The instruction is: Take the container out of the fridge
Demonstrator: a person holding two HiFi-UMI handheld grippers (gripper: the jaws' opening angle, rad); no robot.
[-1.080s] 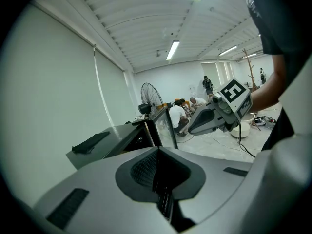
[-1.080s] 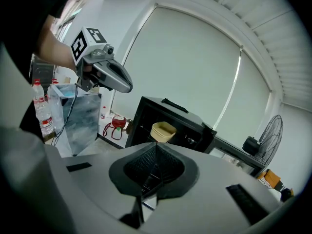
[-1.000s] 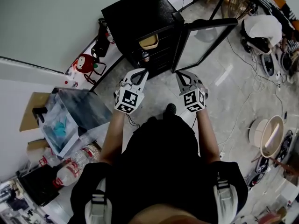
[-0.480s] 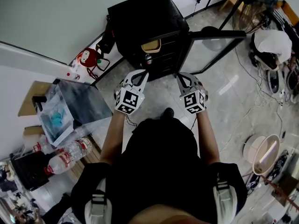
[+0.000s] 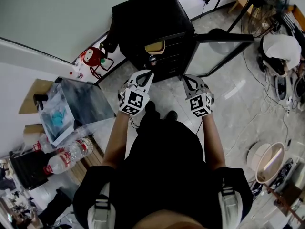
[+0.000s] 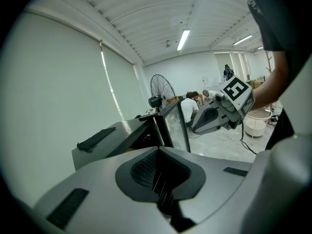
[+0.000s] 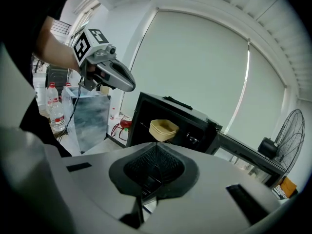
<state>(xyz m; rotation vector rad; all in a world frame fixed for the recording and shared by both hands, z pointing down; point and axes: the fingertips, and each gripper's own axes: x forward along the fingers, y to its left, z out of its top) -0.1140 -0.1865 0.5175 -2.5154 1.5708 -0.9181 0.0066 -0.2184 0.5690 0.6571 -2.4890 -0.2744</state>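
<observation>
We hold the left gripper (image 5: 149,73) and the right gripper (image 5: 186,78) side by side just short of the fridge, each with its jaws pressed together on nothing. Beyond them the small black fridge (image 5: 148,14) stands on the floor, its glass door (image 5: 220,50) swung wide to our right. The tan container (image 5: 154,46) sits on an upper shelf inside, untouched.

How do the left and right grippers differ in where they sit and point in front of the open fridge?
The left gripper reaches nearer the open front of the fridge; the right gripper hangs back, beside the hinge edge of the open glass door. The left gripper leans rightward, the right gripper leftward, so they converge. Both are shut, empty, short of the beige container.
</observation>
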